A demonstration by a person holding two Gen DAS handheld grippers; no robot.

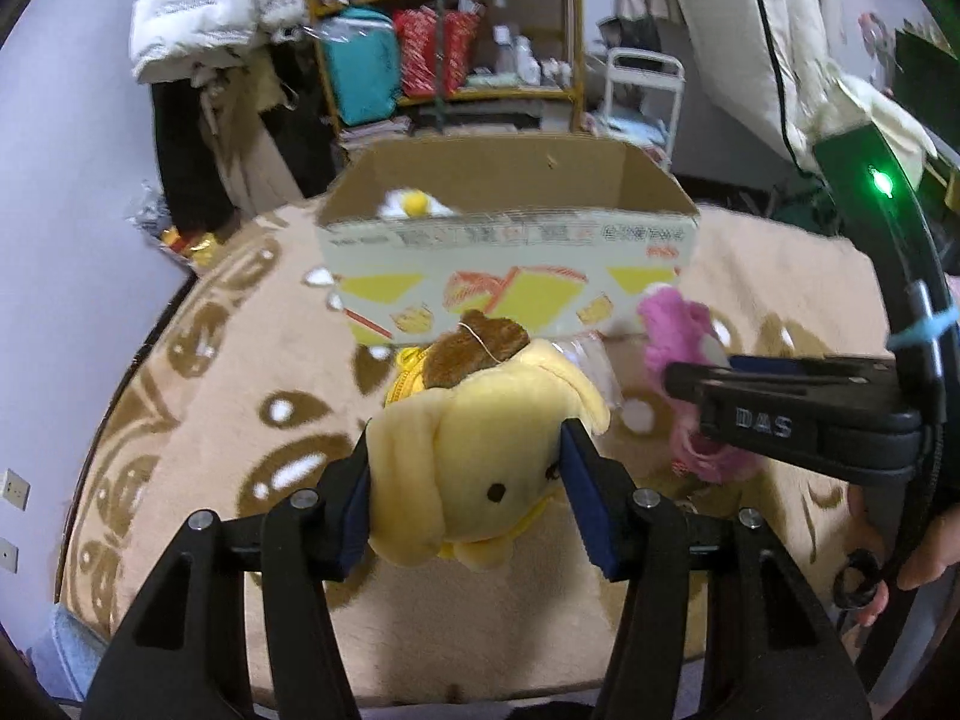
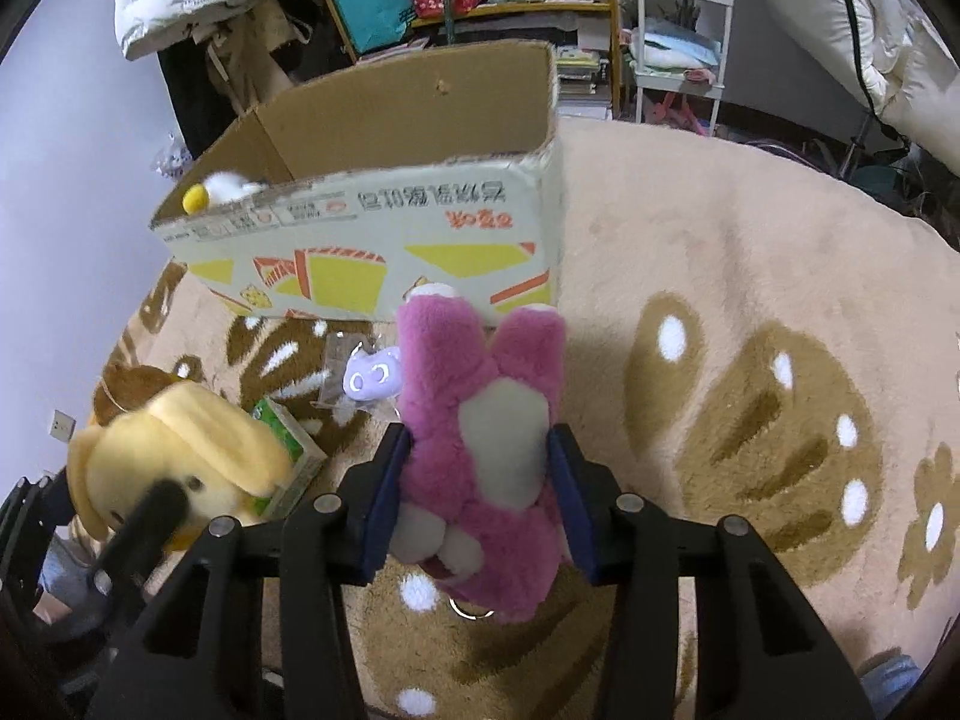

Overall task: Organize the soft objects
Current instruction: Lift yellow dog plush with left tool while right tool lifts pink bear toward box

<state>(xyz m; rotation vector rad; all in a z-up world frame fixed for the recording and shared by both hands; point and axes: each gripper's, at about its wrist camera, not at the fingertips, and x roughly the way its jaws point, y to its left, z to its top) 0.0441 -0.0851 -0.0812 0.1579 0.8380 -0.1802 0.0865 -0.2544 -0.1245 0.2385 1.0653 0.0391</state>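
Your left gripper [image 1: 465,483] is closed on the yellow dog plush [image 1: 480,450], its blue pads pressing the head from both sides at lower centre of the left wrist view. The plush has a brown cap and hangs above the rug [image 1: 240,360], in front of the cardboard box [image 1: 510,258].

Your right gripper [image 2: 477,492] is clamped on the pink plush [image 2: 480,438], both pads squeezing its body at lower centre of the right wrist view, with two pink limbs pointing up toward the box's printed front wall. In the left wrist view that pink toy shows at the right edge, partly behind the right gripper's black body.

The box stands open-topped in the upper middle of both views, and a white and yellow plush [image 2: 219,189] peeks over its near rim at the left corner.

On the rug between the two held toys lie a small lavender toy [image 2: 375,381] and a green carton [image 2: 288,450], the carton just beside the yellow dog. Behind the box, a cluttered shelf [image 1: 450,30] fills the top of the frame.
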